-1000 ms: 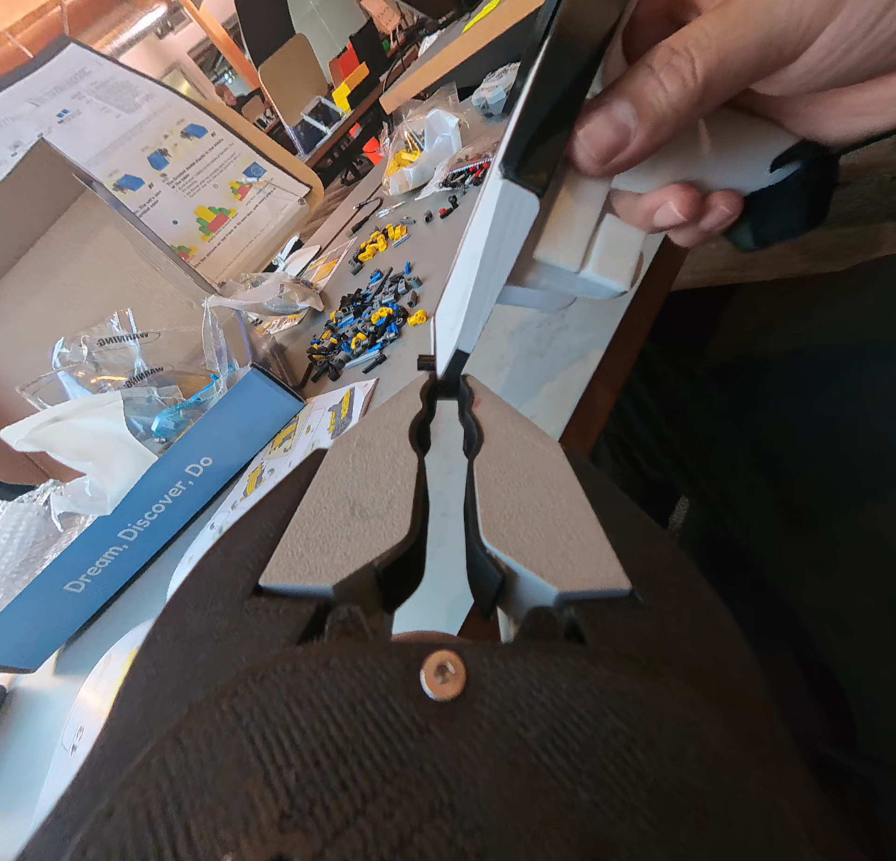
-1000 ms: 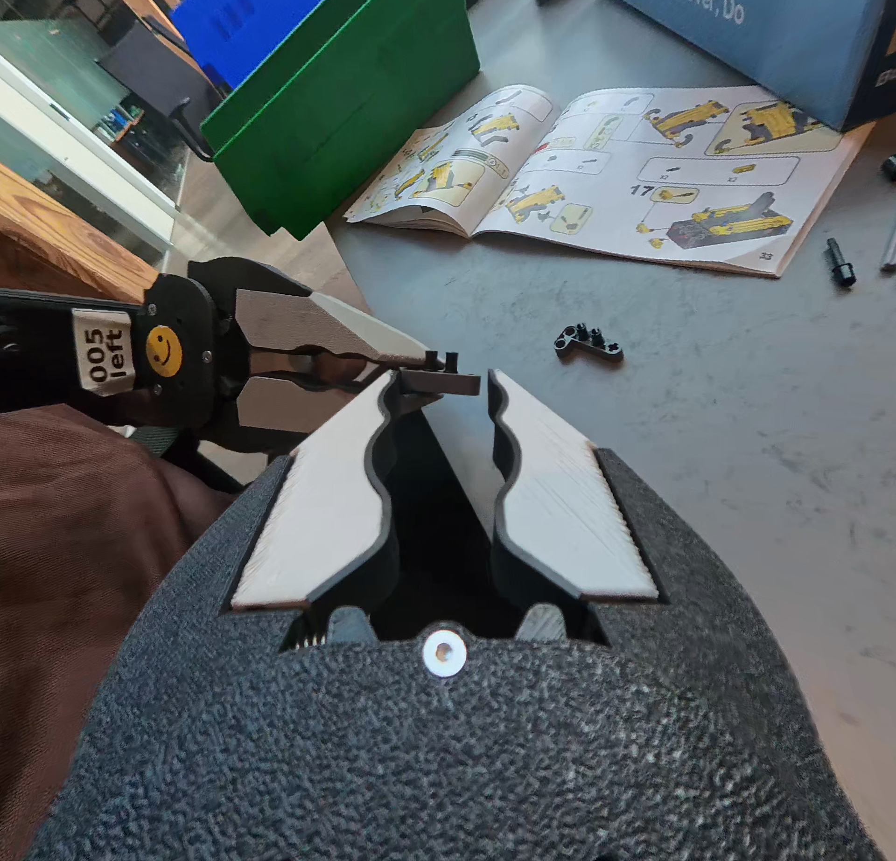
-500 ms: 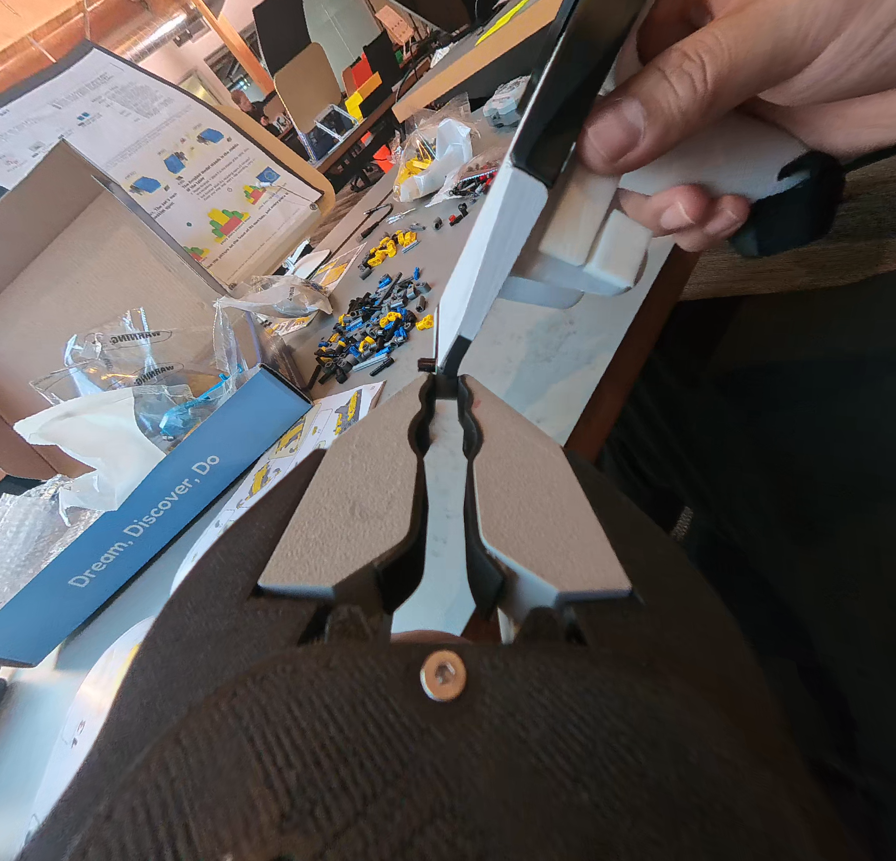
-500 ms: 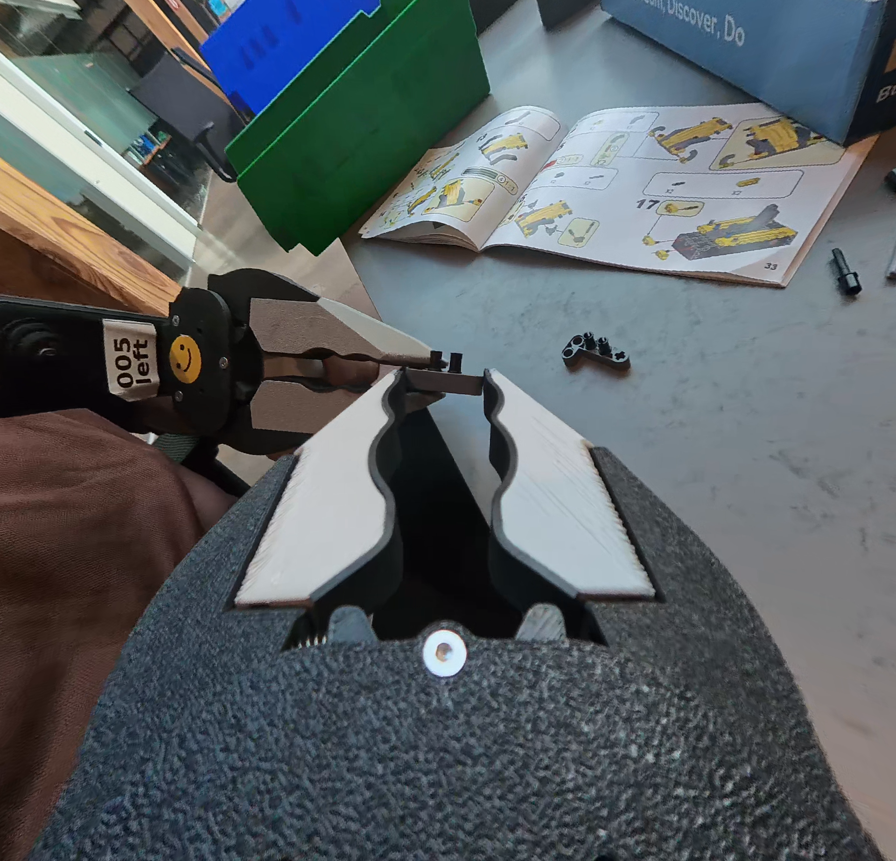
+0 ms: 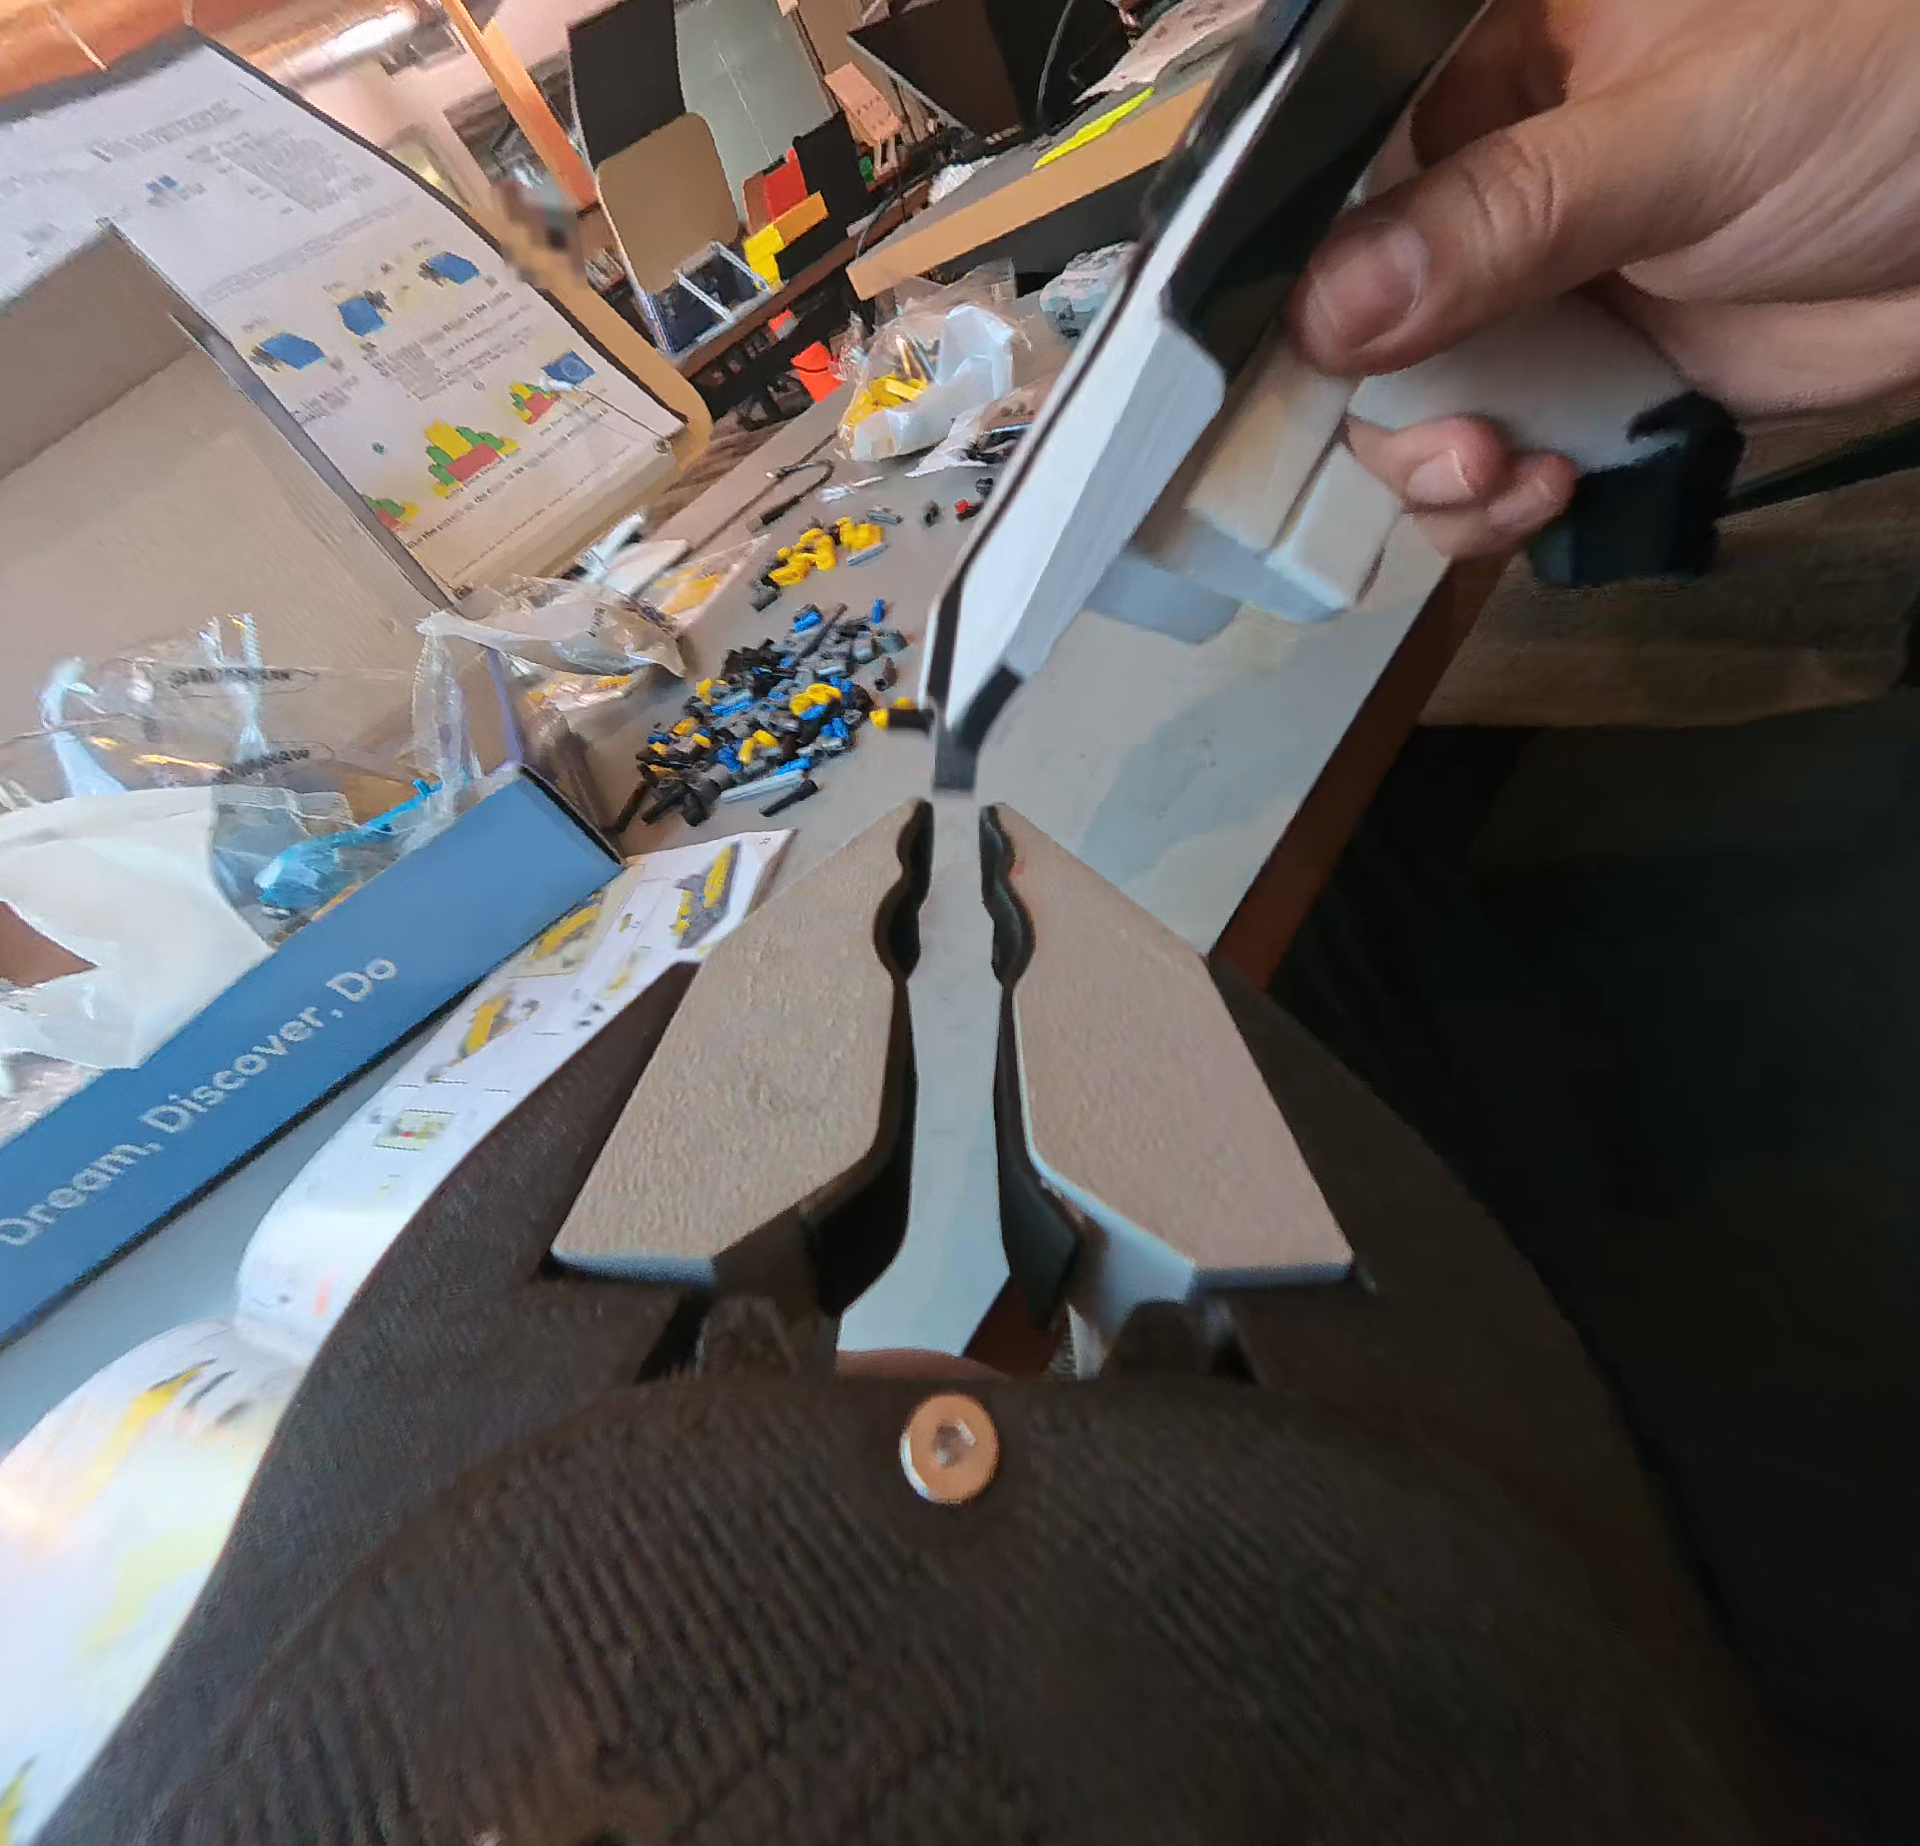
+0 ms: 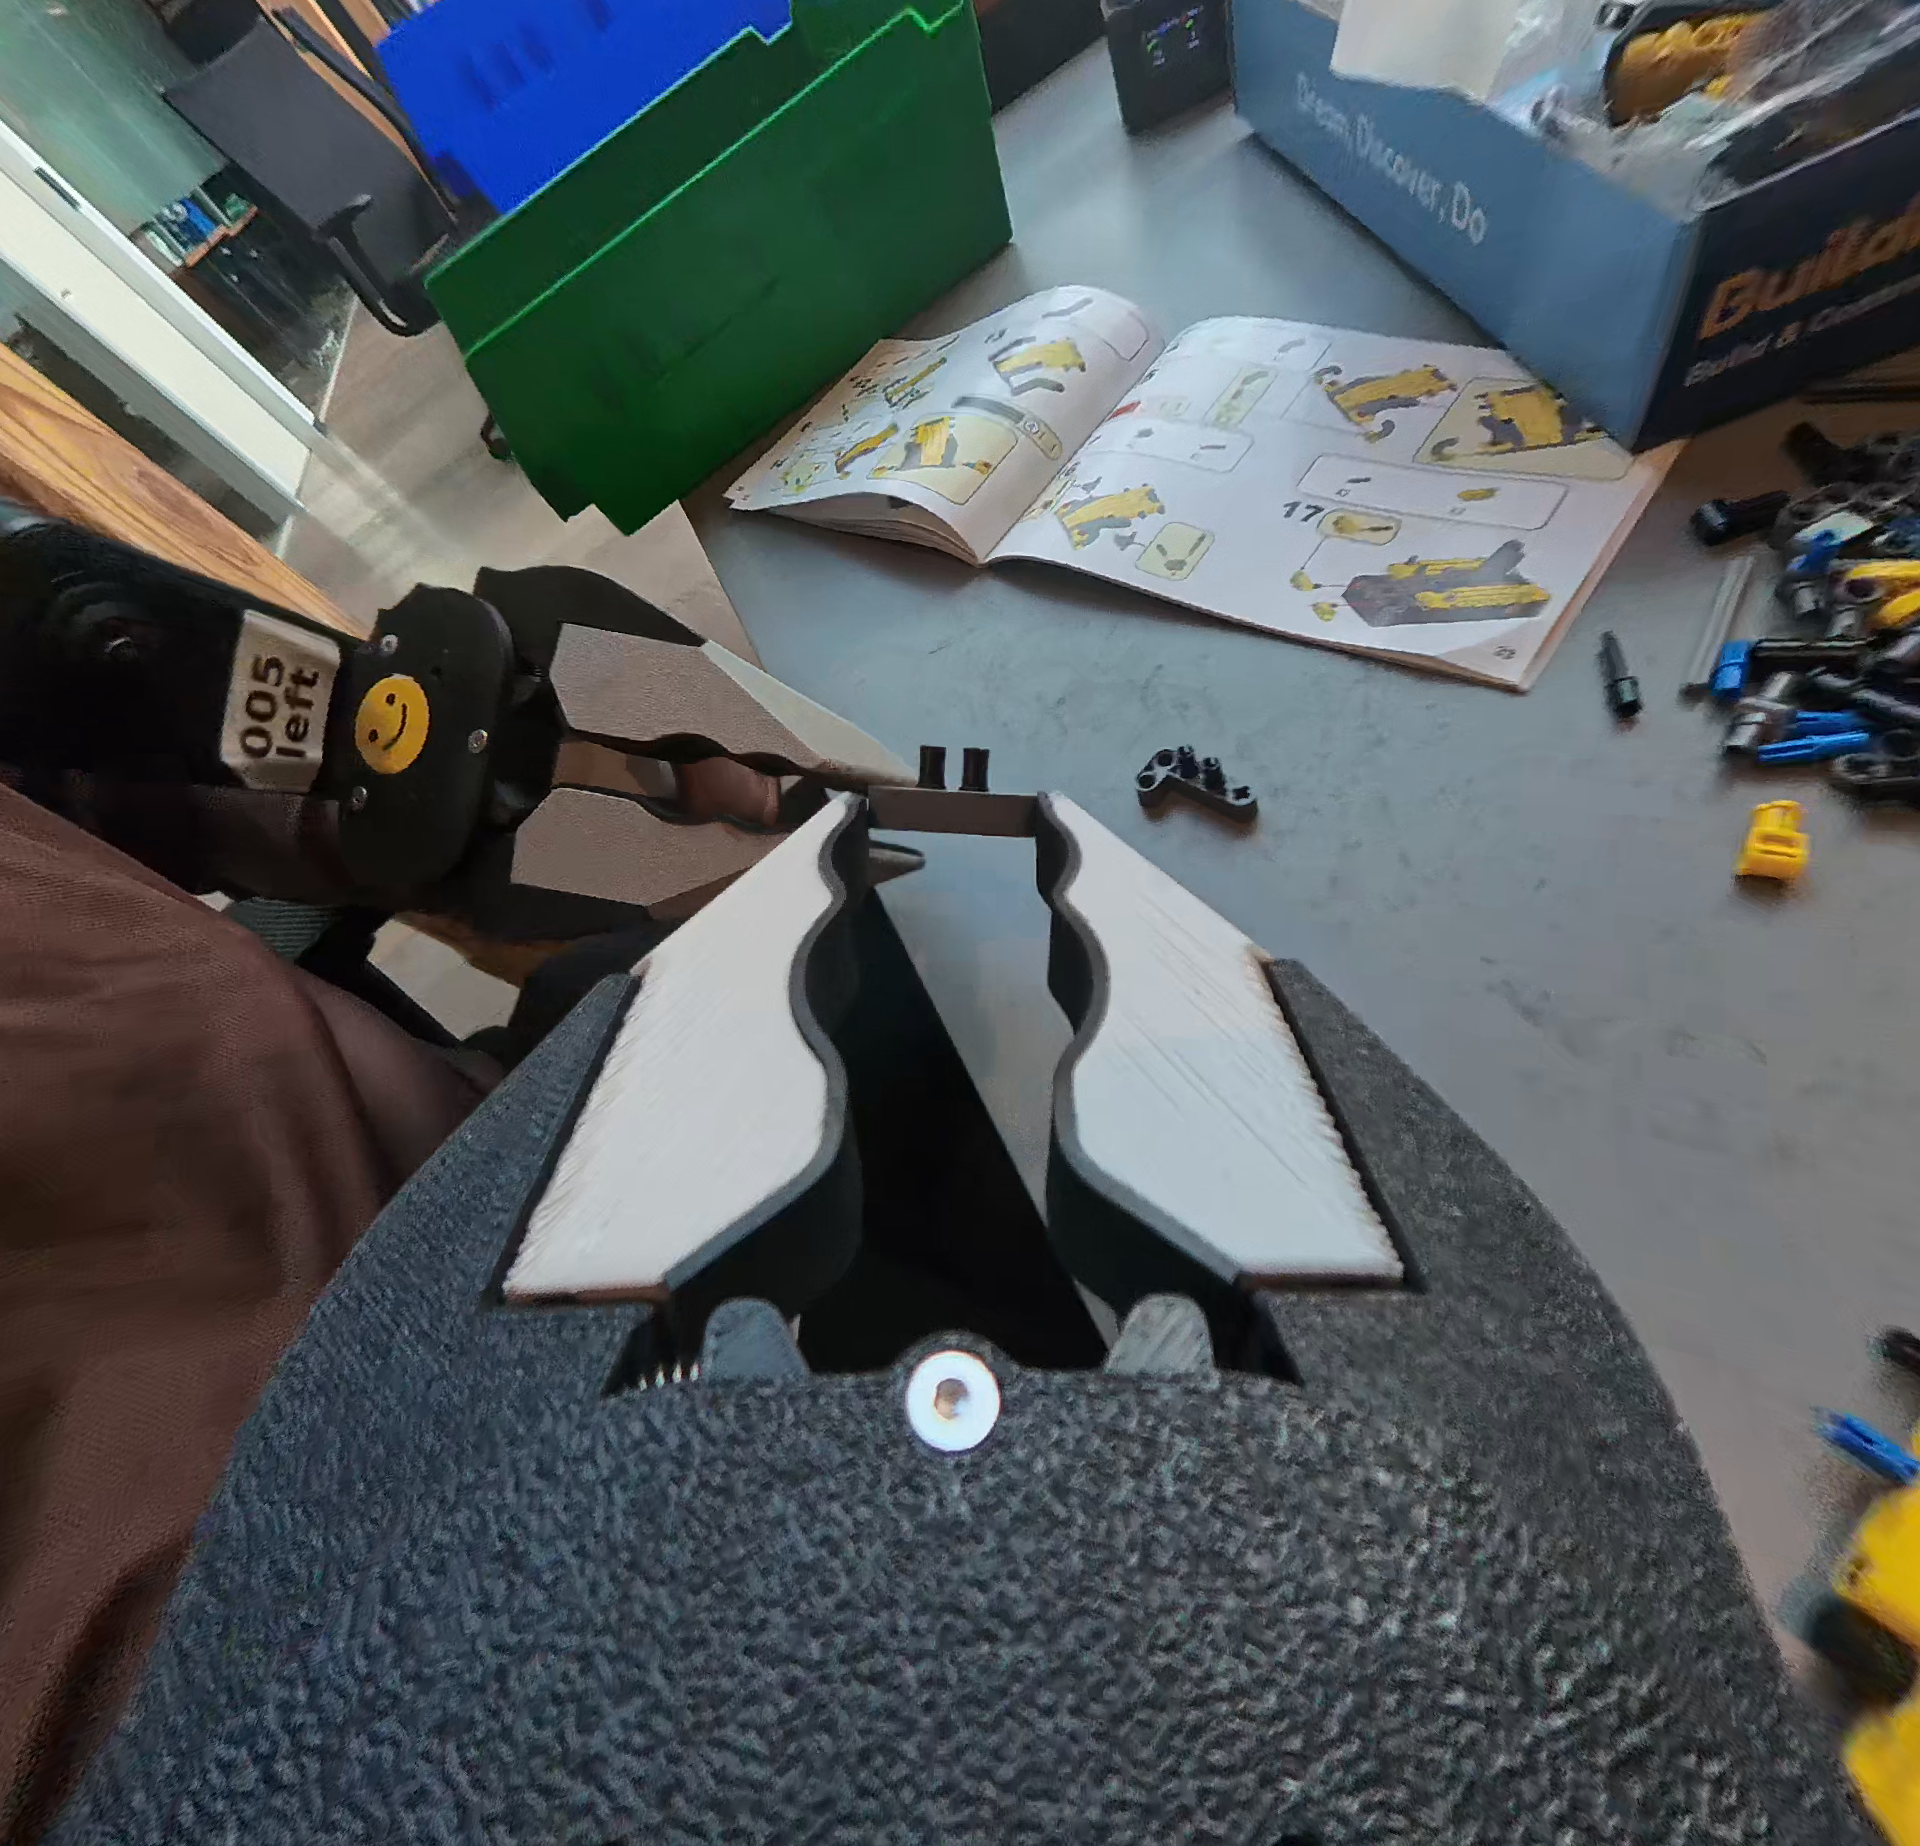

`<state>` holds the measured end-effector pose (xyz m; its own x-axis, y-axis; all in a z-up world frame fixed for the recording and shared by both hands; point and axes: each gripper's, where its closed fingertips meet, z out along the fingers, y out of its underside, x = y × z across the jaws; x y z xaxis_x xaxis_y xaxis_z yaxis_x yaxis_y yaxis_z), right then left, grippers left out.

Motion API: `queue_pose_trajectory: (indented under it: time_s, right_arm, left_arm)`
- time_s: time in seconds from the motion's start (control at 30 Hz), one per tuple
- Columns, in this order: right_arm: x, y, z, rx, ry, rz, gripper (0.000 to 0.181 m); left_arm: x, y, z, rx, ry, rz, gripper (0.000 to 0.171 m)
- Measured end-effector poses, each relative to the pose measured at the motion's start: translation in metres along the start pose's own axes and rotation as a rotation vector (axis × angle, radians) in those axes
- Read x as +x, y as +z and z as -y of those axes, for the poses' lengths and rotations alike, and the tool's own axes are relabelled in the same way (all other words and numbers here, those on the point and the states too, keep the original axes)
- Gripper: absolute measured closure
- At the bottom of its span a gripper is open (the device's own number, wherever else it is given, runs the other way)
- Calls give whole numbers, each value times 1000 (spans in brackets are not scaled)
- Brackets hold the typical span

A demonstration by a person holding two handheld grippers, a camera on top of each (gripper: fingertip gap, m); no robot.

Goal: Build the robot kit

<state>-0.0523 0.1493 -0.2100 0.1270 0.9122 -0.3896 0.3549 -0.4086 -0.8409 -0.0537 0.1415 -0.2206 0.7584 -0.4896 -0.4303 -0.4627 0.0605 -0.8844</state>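
The short dark beam (image 6: 951, 812), with two black pins (image 6: 948, 766) standing on it, sits crosswise between the tips of the right gripper (image 6: 948, 828), which pinch it at both ends above the grey table (image 6: 1455, 1017); a hand (image 5: 1621, 186) grips that tool's handle. The left gripper (image 5: 951, 825), clamped on the beam's end half a second ago, has let go; its fingers now stand slightly apart and empty, tips just beside the beam, perhaps still brushing it. A black angled piece (image 6: 1195, 783) lies near; beyond it an open booklet (image 6: 1195, 477) and a pile of small parts (image 5: 769, 716). The blue carton (image 6: 1507, 238) holds clear bags and yellow pieces; the green bin (image 6: 727, 238) hides its contents.
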Motion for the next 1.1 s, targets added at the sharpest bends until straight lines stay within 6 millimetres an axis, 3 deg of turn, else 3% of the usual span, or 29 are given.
queue_pose_trajectory:
  time_s: [0.07,0.13,0.23,0.33,0.47,0.57,0.63,0.73,0.87,0.93,1.1]
  right_arm:
    - [7,-23,11,24,-51,-34,150]
    - [28,-57,19,40,-105,-138,150]
    - [59,-109,14,24,-114,-244,150]
    - [93,-151,-9,19,-36,-344,150]
    - [133,-182,-59,-83,82,-439,150]
    - [143,-192,-77,-143,137,-455,150]
    - [140,-194,-76,-147,126,-449,150]
    - [138,-195,-69,-138,94,-457,150]
    - [131,-190,-71,-151,82,-438,150]
    - [132,-189,-72,-164,71,-448,150]
    - [135,-184,-75,-180,71,-445,150]
  left_arm:
    - [6,2,-6,-27,-89,-66,158]
    - [13,2,-7,-36,-211,-163,149]
    - [13,3,-11,-72,-304,-228,141]
    - [24,9,-14,-153,-376,-307,124]
    - [55,25,-1,-241,-447,-444,106]
    - [67,53,27,-225,-486,-490,99]
    - [76,76,40,-257,-460,-519,87]
    - [89,108,52,-289,-351,-540,85]
    - [102,139,43,-368,-218,-544,93]
    - [108,146,39,-394,-192,-560,100]
    - [106,163,25,-460,-104,-511,97]
